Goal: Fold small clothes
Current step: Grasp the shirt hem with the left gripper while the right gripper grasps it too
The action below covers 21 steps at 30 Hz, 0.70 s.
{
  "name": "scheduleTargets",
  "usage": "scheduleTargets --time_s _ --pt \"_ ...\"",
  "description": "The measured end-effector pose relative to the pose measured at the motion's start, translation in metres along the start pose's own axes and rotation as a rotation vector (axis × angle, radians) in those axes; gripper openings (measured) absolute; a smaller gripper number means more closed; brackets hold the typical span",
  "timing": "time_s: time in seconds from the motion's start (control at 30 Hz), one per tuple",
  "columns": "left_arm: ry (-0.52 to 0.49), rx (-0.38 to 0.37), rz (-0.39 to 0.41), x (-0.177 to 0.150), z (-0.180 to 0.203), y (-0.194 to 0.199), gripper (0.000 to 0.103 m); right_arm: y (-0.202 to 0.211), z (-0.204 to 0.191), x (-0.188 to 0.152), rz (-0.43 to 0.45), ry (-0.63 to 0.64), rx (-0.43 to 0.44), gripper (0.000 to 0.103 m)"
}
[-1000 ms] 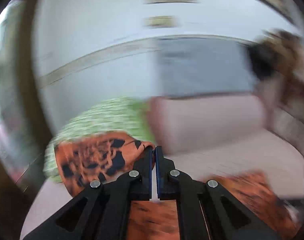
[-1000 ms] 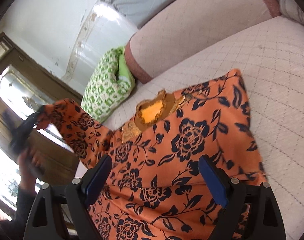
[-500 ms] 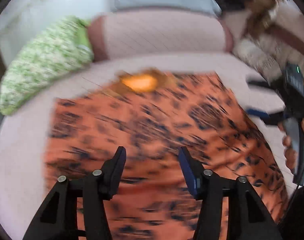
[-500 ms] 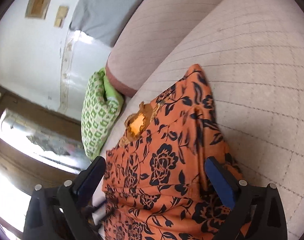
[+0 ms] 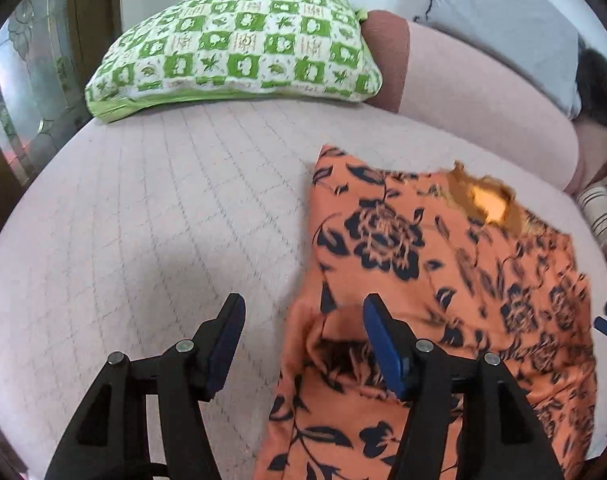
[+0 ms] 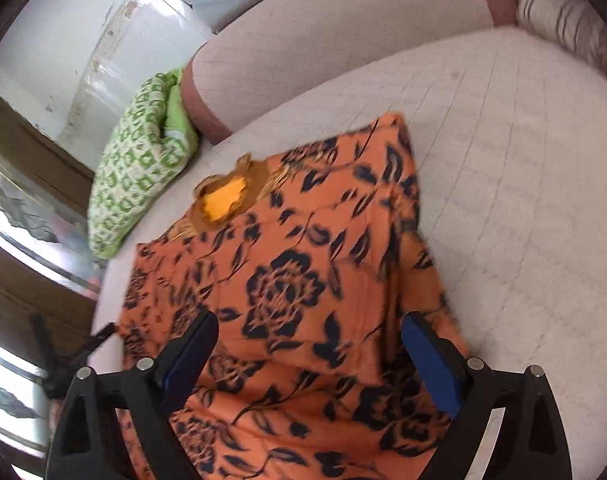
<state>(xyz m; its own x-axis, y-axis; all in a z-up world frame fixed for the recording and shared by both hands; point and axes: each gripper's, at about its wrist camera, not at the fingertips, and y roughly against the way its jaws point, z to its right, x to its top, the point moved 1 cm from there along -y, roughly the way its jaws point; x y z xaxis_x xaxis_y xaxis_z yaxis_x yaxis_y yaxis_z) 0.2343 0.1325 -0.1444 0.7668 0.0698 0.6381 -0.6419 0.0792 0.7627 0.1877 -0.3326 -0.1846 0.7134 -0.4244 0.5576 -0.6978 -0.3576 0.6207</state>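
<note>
An orange garment with dark floral print [image 5: 443, 280] lies flat on the quilted pink sofa seat [image 5: 163, 220], its yellow-lined neck opening [image 5: 489, 202] at the far end. Its left side is folded in over the body. My left gripper [image 5: 303, 320] is open and empty, straddling the garment's left edge low over the seat. My right gripper [image 6: 307, 340] is open and empty above the garment [image 6: 303, 280], whose neck opening [image 6: 225, 200] points away. The left gripper's tips [image 6: 99, 336] show at the garment's left edge.
A green checked pillow [image 5: 239, 44] lies at the sofa's far left end, also in the right wrist view [image 6: 139, 172]. The pink backrest [image 5: 483, 92] carries a grey cushion [image 5: 503, 20]. A striped cloth [image 6: 563, 20] lies at the right end. A wooden glass-panelled door [image 5: 31, 80] stands left.
My left gripper was shut on the garment's sleeve and held it up; it carried it over the body, let go and now is open at the left edge. The garment is narrower.
</note>
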Motion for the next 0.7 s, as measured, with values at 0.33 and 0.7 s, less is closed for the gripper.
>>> scheduleTargets --time_s 0.33,0.7 --pt "-0.051 -0.003 -0.044 0.006 0.014 -0.023 0.049 -0.023 0.014 0.015 -0.070 0.029 -0.125 0.054" --pt "-0.254 0.103 -0.070 -0.018 0.031 -0.032 0.036 -0.015 0.009 0.016 -0.072 0.020 -0.092 0.055"
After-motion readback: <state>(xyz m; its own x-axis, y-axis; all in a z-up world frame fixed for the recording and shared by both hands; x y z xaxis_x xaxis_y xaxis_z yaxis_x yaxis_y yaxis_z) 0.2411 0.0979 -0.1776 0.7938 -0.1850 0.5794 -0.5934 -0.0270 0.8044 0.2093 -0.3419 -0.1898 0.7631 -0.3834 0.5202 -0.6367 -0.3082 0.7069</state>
